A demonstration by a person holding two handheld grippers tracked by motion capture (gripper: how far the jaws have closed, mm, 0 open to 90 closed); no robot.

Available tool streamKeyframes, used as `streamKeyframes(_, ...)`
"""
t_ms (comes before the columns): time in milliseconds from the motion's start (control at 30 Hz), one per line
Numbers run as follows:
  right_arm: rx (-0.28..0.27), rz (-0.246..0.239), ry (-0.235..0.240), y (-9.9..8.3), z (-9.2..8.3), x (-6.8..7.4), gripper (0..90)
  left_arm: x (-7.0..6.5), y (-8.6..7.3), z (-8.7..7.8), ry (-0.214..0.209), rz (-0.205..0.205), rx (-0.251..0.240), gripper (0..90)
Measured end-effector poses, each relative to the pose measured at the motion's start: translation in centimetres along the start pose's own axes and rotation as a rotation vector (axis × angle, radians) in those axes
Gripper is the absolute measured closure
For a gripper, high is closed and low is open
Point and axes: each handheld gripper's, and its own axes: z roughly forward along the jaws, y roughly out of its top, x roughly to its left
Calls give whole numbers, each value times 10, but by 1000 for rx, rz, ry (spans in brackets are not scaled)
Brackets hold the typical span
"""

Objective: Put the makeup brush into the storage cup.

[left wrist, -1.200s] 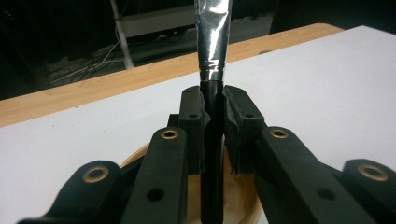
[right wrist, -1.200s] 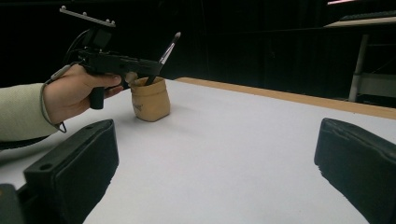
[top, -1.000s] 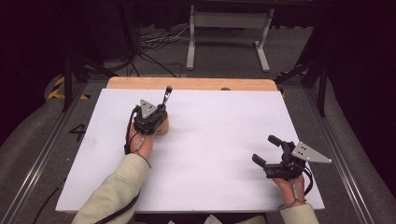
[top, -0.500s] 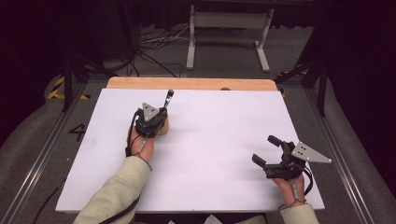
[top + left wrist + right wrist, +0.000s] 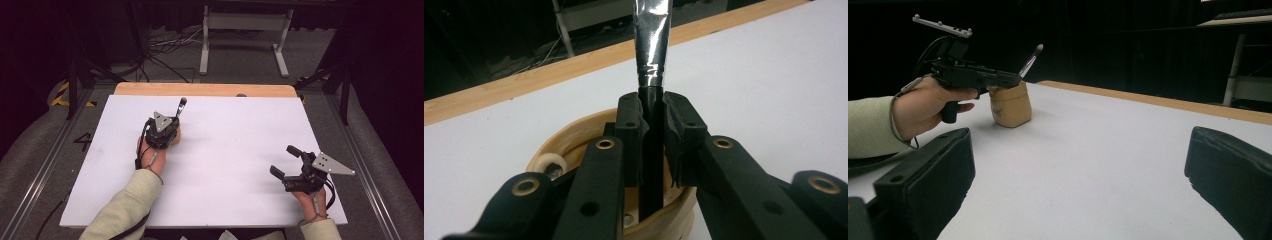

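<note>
A tan cup (image 5: 177, 136) stands on the white sheet at the left rear, also seen as the tan cup (image 5: 1010, 107) and its rim (image 5: 569, 134). A utensil (image 5: 653, 45) with a black handle and a silver upper part rises from it and tilts away from me. My left gripper (image 5: 173, 125) is directly over the cup, shut on the utensil's black handle; its pads (image 5: 631, 127) press it from both sides. The utensil's tip (image 5: 1032, 56) sticks out past the left gripper (image 5: 1009, 79). My right gripper (image 5: 283, 160) rests open at the front right, nothing between its fingers (image 5: 928, 175).
The white sheet (image 5: 240, 145) covers the table; a wooden strip (image 5: 200, 89) shows along the far edge. Beyond it stand a grey metal frame (image 5: 245, 30) and cables (image 5: 160, 47) on the floor. Metal rails (image 5: 45, 165) run beside the table.
The left gripper, with the utensil in it, has shifted very slightly over the cup. The right gripper has stayed where it was.
</note>
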Motion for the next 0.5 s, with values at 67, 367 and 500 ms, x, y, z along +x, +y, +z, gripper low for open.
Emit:
streamKeyframes(67,-1,2,0,0,0,0,4,-1,1,0,4,3,7,781)
streamKeyframes(367,2,2,1,0,0,0,4,-2,1,-1,-2,-5,13,777)
streamKeyframes(500,2,4,4,0,0,0,4,-2,1,-1,-3,-12,25,775)
